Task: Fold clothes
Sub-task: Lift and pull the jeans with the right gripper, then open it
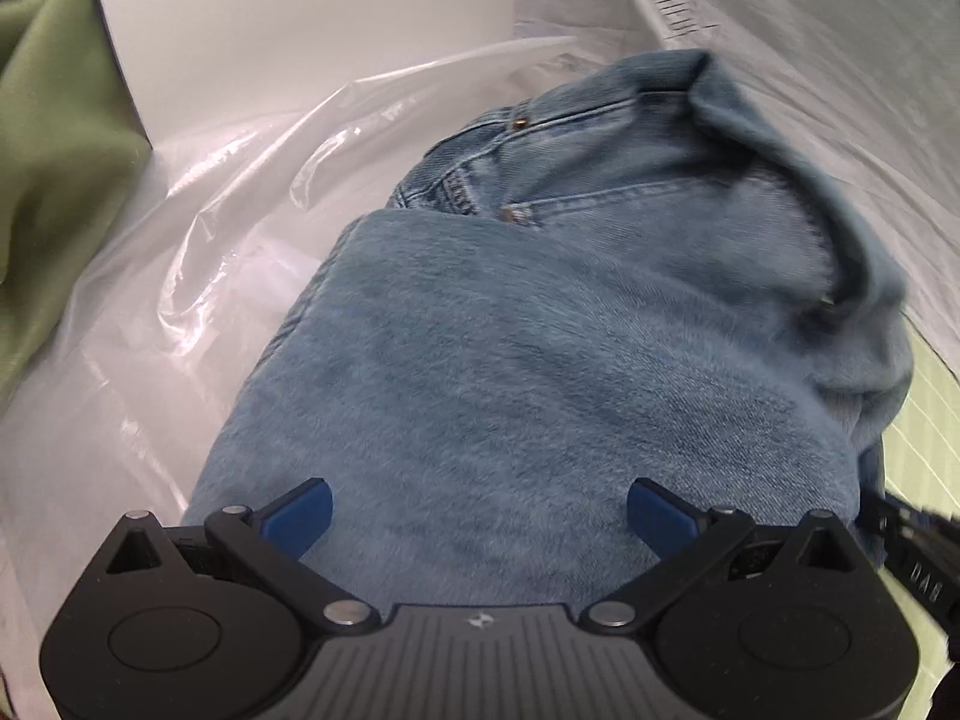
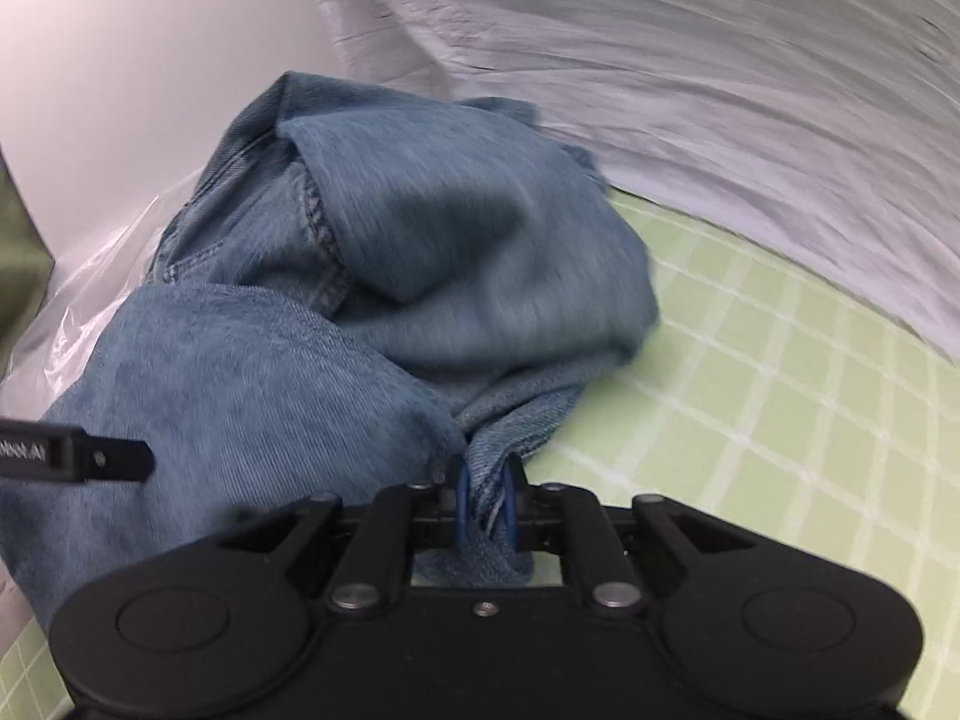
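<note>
the light-blue jeans (image 1: pixel 540 330) lay bunched and partly doubled over on the green gridded mat (image 2: pixel 780 396) of the worktop, one side spilling onto a clear plastic bag (image 1: pixel 198 252) and a white shirt (image 2: pixel 690 72) lying just behind. the right tongs (image 2: pixel 485 507) were pinched narrow on a frayed hem edge of the jeans, a hold that seemed meant to carry that edge across for a fold. the left tongs (image 1: pixel 477 516) stood wide and empty over the flat denim panel, probably placed to pin or take hold of it.
</note>
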`<state>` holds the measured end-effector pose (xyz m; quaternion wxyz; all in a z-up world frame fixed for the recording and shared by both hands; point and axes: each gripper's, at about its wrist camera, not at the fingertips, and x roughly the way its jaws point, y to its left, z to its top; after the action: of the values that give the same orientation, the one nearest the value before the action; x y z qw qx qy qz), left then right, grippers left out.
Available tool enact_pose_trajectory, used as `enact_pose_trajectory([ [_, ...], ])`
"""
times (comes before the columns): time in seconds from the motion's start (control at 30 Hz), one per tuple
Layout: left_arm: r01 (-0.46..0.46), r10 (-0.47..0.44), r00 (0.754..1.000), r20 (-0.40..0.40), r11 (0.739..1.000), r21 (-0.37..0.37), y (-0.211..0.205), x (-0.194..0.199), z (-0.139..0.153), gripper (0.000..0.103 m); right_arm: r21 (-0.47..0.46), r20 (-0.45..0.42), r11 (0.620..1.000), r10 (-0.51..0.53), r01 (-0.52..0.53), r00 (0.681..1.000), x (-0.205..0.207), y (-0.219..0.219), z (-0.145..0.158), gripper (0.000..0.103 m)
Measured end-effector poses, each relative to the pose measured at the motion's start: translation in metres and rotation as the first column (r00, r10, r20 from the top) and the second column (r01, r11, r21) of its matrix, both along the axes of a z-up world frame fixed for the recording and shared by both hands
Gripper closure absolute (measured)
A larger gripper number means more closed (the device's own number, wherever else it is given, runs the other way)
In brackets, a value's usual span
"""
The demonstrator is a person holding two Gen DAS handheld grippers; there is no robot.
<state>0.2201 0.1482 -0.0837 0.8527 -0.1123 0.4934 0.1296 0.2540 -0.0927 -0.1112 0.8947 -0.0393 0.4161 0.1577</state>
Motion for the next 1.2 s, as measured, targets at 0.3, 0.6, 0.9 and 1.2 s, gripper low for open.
enact_pose_trajectory([
  [0.3, 0.071, -0.071, 0.997, 0.001, 0.997, -0.017, -0.054, -0.078, 0.024, 0.0, -0.155, 0.086, 0.959, -0.225, 0.236, 0.971, -0.103, -0.105, 0.007, 0.093],
  [0.6, 0.138, -0.138, 0.99, 0.007, 0.989, -0.052, -0.127, -0.155, 0.037, 0.0, -0.388, 0.186, 0.812, -0.395, 0.437, 0.9, -0.194, -0.269, 0.019, 0.093],
  [0.9, 0.16, -0.159, 0.987, 0.02, 0.983, -0.088, -0.189, -0.186, 0.035, 0.0, -0.291, 0.134, 0.61, -0.737, 0.737, 0.663, -0.258, -0.427, 0.042, 0.069],
  [1.2, 0.178, -0.172, 0.983, 0.062, 0.977, -0.115, -0.226, -0.15, 0.041, 0.0, 0.045, -0.067, 0.58, -0.811, 0.813, 0.582, -0.293, -0.423, 0.032, 0.047],
])
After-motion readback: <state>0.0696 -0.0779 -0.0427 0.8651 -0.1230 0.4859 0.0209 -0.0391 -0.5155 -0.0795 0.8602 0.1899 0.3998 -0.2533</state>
